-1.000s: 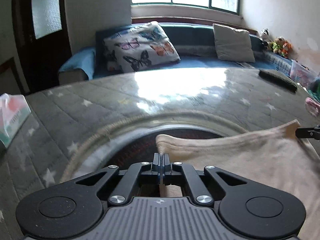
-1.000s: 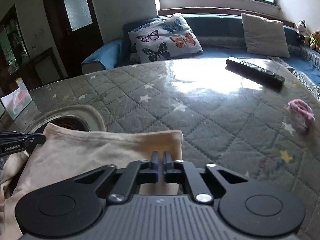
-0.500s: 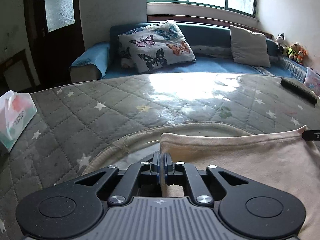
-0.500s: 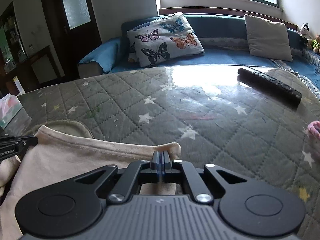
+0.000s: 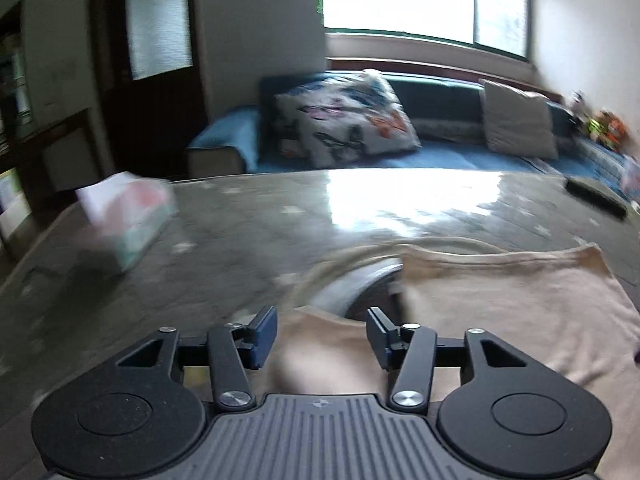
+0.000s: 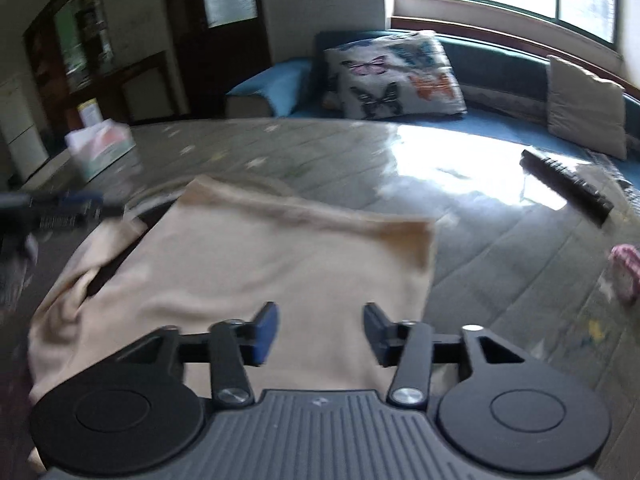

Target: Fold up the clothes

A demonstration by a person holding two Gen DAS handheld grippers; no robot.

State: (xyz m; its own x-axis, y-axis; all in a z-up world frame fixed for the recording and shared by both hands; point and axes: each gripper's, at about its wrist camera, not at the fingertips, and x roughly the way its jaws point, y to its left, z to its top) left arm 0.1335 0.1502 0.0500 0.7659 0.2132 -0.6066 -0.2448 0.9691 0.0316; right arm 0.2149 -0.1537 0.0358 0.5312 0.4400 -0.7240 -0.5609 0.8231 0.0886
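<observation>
Garment (image 6: pixel 280 264) beige, folded flat on quilted table (image 6: pixel 500 216); both grippers' jaws opening, pads clear of cloth

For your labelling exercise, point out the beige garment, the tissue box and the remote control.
beige garment (image 6: pixel 280 264): right wrist view, middle of the flat folded panel.
tissue box (image 5: pixel 132 220): left wrist view, blurred side face of the box.
remote control (image 6: pixel 568 178): right wrist view, middle of its dark body.

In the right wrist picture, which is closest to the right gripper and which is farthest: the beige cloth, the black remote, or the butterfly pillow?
1. Beige cloth: lying right under the right gripper.
2. Long black remote control: farther out on the table, to the right.
3. Butterfly-print pillow: farthest, on the blue sofa behind the table.
</observation>
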